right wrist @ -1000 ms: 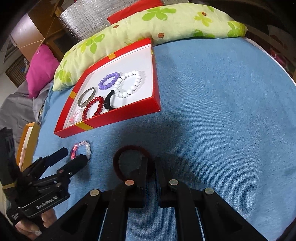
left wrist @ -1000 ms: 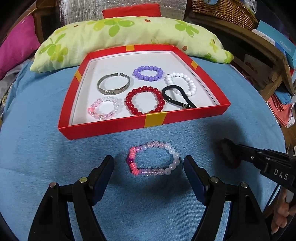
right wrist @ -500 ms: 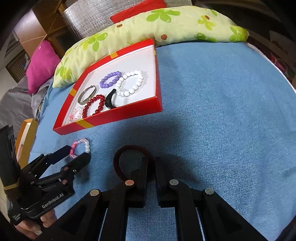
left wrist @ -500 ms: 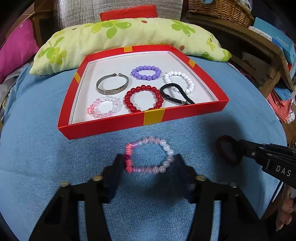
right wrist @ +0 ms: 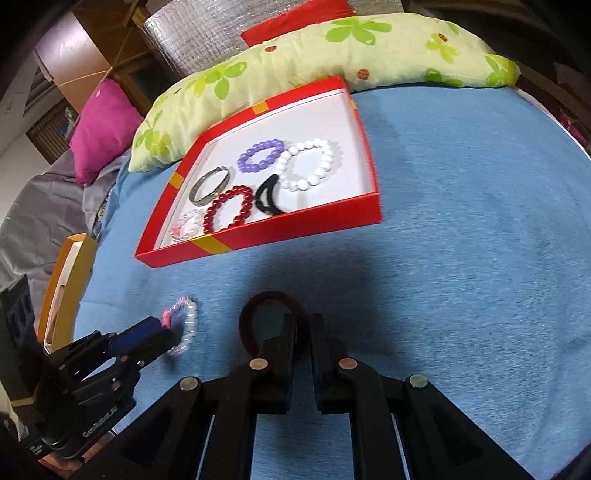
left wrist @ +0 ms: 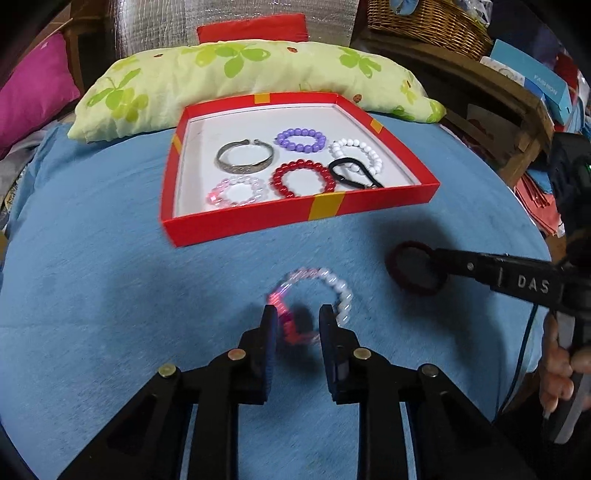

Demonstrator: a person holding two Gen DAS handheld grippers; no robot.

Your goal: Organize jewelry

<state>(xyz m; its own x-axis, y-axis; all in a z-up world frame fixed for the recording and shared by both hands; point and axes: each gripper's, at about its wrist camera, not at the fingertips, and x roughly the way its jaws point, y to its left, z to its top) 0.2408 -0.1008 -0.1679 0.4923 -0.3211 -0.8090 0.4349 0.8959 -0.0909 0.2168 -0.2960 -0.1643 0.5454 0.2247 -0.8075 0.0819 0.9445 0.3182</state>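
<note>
A pink-and-white bead bracelet [left wrist: 334, 286] sits on the blue cloth, blurred; my left gripper [left wrist: 295, 325] is shut on its near pink part. It also shows in the right wrist view [right wrist: 184, 321]. My right gripper [right wrist: 304, 332] is shut on a dark red hair tie [right wrist: 258, 302], also seen in the left wrist view [left wrist: 413, 267]. The red box [left wrist: 258, 221] holds a silver bangle [left wrist: 243, 160], purple [left wrist: 301, 140], white [left wrist: 356, 153], red [left wrist: 301, 177] and pale pink [left wrist: 238, 190] bracelets and a black hair tie [left wrist: 351, 173].
A green-flowered pillow [left wrist: 240, 74] lies behind the box. A magenta cushion [left wrist: 29, 92] is at far left. A wooden shelf with a basket [left wrist: 424, 22] stands at the right. An orange-edged box [right wrist: 62, 280] sits at the cloth's left edge.
My left gripper went from wide open around the bracelet to closed on its near side. The bracelet has tilted and blurred. The right gripper with the hair tie rose slightly toward the box.
</note>
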